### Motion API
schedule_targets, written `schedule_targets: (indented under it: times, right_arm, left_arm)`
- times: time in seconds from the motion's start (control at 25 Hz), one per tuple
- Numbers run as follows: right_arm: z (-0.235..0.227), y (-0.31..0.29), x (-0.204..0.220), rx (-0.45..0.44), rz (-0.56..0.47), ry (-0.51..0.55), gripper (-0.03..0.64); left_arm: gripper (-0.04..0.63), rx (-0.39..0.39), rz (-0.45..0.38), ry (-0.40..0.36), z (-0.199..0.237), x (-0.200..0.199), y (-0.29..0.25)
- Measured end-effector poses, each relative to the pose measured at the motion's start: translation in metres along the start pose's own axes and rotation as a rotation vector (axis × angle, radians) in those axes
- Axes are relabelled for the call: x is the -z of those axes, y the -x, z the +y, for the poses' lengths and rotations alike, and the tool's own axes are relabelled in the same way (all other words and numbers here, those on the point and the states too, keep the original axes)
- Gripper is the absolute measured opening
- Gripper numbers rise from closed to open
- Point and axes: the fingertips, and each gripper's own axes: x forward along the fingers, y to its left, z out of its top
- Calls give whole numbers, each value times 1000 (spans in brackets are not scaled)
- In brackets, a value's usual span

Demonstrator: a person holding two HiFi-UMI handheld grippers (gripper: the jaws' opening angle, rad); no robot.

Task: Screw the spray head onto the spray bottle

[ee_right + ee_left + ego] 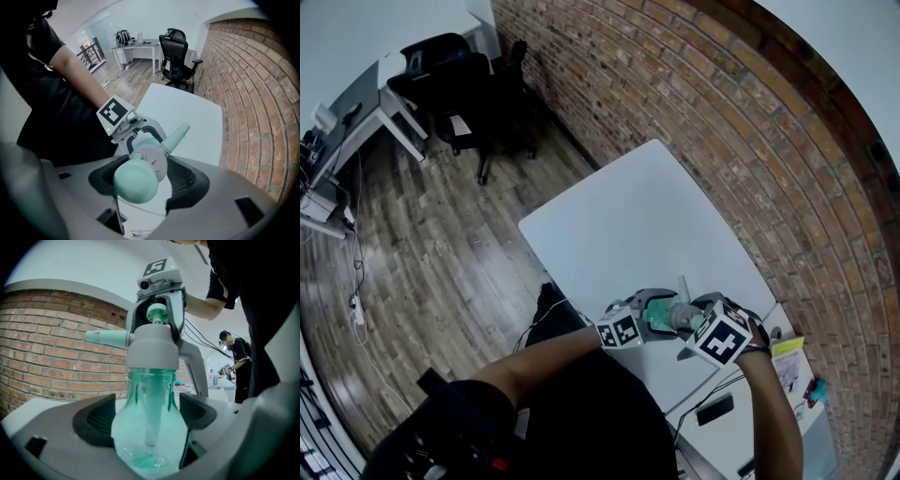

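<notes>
Above the near end of the white tabletop, the left tongs clamp the belly of the upright translucent green plastic spray bottle. The right tongs point straight down, closed on the grey spray head with mint-green nozzle, which sits on the bottle's neck.

The spray bottle is seen in translucent teal, and the spray head is coloured pale grey with a mint-green nozzle and cap. The left gripper and the right gripper are finished in grey, with black pads and black-and-white square markers. The table is coloured white.
</notes>
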Motion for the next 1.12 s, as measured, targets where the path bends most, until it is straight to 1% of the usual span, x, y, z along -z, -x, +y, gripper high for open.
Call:
schedule_targets:
  times: [0.08, 0.24, 0.44, 0.6, 0.76, 0.88, 1.04, 1.12]
  right_arm:
    - [-1, 0, -1, 2, -13, -44, 259]
    - [-1, 0, -2, 11, -51, -165, 259]
    - [-4, 0, -2, 39, -75, -259, 259]
    - [-3, 0, -2, 51, -73, -318, 259]
    - [-4, 0, -4, 58, -86, -383, 259]
    - [-1, -2, -4, 59, -75, -403, 259]
    - [-3, 1, -4, 57, -68, -427, 259]
    - [-5, -1, -2, 65, -70, -456, 259]
  left_arm:
    - [417, -1, 3, -2, 0, 1, 1]
    - [417, 4, 8, 2, -1, 2, 3]
    - [417, 20, 12, 4, -2, 4, 4]
    - [417, 49, 8, -5, -4, 2, 6]
    - [417, 97, 12, -9, -4, 1, 9]
    - [417, 119, 15, -8, -6, 2, 10]
    - [417, 144, -4, -16, -6, -2, 7]
    - [417, 161, -3, -24, -6, 0, 7]
